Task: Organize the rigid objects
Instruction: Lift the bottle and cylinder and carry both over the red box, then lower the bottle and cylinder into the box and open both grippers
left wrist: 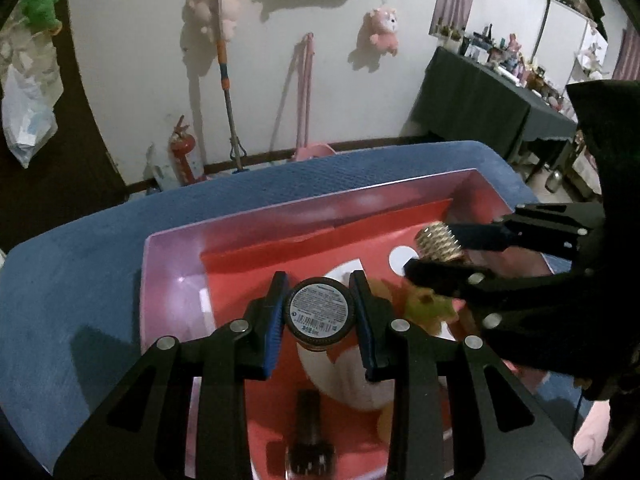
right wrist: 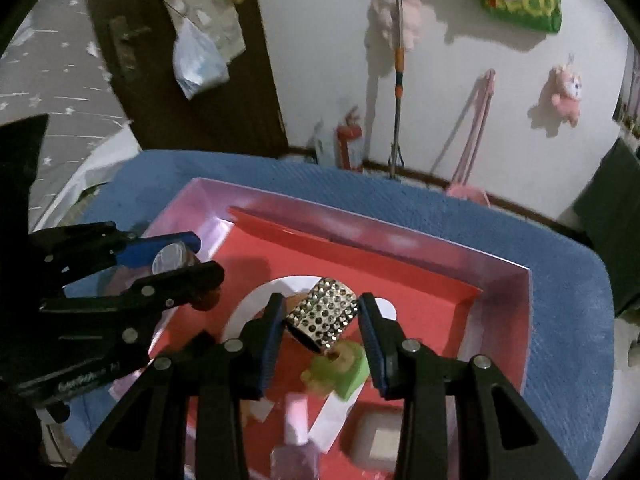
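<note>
item: two small rigid cosmetics, both in transit over the pink box (left wrist: 168,264).

step in hand: carrying and placing. each gripper holds one piece above the box's red insert (left wrist: 280,248); neither piece looks set down yet.

left gripper (left wrist: 319,312): clamped on a round jar (left wrist: 319,307), its labelled base with barcode facing the camera, pinched squarely between both blue pads. the jar hangs over the near middle of the box, above a white patch of the insert.

right gripper (right wrist: 322,322): closed on a studded gold cylinder (right wrist: 324,312), held tilted, one pad on each side. it hangs over the middle of the box, just above a green toy figure (right wrist: 340,368) lying inside.

also in the box: a dark nail-polish bottle (left wrist: 310,436) at the near edge, a pale pink bottle (right wrist: 296,432) and a small square recess (right wrist: 380,440).

box rests on a blue cloth (left wrist: 80,280) over the counter.

next move, as judged: lower each piece into a bare spot of the box clear of the green toy and the bottles, keep the two grippers apart, then release.
</note>
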Tool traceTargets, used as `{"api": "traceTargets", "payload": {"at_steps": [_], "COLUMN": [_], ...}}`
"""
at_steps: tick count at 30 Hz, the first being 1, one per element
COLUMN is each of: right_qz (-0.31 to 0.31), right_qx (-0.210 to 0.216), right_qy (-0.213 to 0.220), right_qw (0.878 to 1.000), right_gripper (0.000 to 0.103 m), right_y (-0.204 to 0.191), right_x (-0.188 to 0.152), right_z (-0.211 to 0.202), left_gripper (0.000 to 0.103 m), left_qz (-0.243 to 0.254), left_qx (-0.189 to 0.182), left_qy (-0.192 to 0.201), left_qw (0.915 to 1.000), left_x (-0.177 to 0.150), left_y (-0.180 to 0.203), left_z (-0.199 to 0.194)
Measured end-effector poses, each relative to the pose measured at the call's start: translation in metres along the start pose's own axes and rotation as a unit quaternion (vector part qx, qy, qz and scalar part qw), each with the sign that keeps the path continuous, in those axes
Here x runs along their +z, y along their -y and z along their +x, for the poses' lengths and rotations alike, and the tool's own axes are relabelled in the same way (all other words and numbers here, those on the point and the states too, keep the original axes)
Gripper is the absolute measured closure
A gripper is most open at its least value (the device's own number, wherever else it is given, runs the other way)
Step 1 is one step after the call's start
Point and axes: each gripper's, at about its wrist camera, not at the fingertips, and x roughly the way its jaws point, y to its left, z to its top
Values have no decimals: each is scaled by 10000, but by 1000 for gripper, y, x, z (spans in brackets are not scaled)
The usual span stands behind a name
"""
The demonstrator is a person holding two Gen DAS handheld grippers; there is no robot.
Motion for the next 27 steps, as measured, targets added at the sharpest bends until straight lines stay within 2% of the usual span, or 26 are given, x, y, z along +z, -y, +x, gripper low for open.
{"api": "traceTargets", "payload": {"at_steps": [4,12,19,27], "right_qz": [130,216,258,200], "right_qx": [-50,-164,-277,-338], "right_qy": [-372,-597,-714,-899], "right_qw": [9992,9978,9967,9952], "right_gripper": [63,63,63,63], "right_y": [11,22,27,24], "right_x": [9,11,11,7], "right_z": [27,50,62,73], "left_gripper": [74,74,74,74], "left_qz": [-124,-269,-454,-291], "left_qx": [-5,97,74,200], "left_qy": [-168,143,-127,-445], "left_qw": [9998,9995,9989,9984], "left_x": [5,7,-13,-31], "left_y": [-3,-5,-17,-17], "left_z": [19,29,36,24]}}
